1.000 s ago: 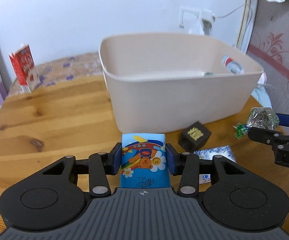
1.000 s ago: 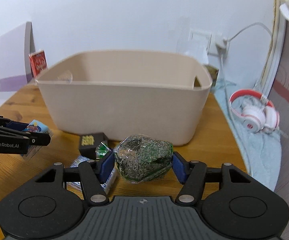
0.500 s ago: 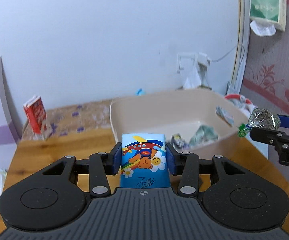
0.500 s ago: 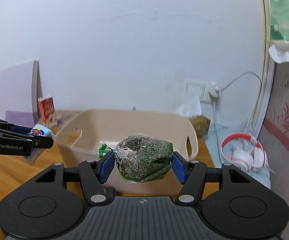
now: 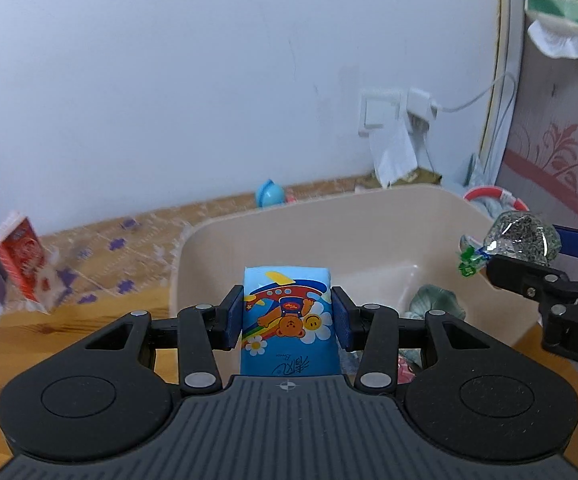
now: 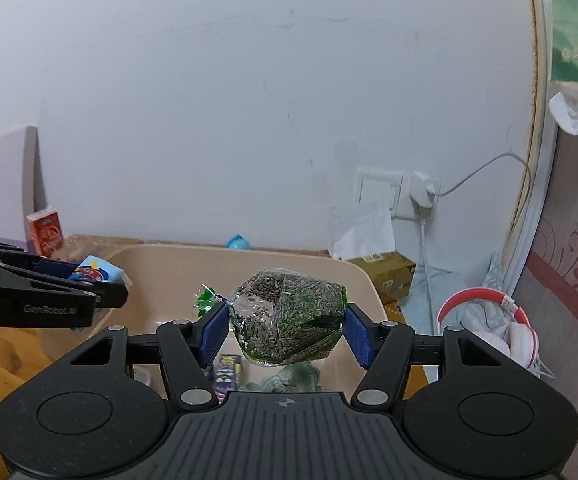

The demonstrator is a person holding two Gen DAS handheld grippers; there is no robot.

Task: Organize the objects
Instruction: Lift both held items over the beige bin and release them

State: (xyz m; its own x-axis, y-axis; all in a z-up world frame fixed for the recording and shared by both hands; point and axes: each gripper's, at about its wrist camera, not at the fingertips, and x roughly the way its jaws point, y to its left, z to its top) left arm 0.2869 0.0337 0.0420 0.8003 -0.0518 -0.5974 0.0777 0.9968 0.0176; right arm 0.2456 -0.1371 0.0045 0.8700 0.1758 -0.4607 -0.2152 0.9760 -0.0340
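Both grippers had risen from table height and come forward, so that each load now hung over the open bin [image 5: 369, 216] instead of in front of its near wall. Left gripper [image 5: 287, 318] was closed on the tissue pack [image 5: 287, 312], its blue pads pressed against the pack's two sides, holding it upright above the bin's near-left part. Right gripper [image 6: 285, 328] was likewise clamped on the seed bag [image 6: 289, 316], a clear green-printed packet with a twisted end sticking out to the left, held above the bin's middle.

Some tidying looked done: a green crumpled thing [image 5: 435, 300] and a small printed packet [image 6: 227, 368] lay on the bin floor under the grippers. Neither held item had been let go, so releasing both into the bin was the step in hand.

Outside the bin, a red carton [image 5: 19, 256] stood at the far left of the table [image 5: 69, 332], a blue ball [image 5: 270, 193] sat by the wall, and headphones [image 6: 489, 320] lay to the right. Whether those belonged to the job could not be told. Anything left on the table near the bin's front wall was hidden behind the grippers.
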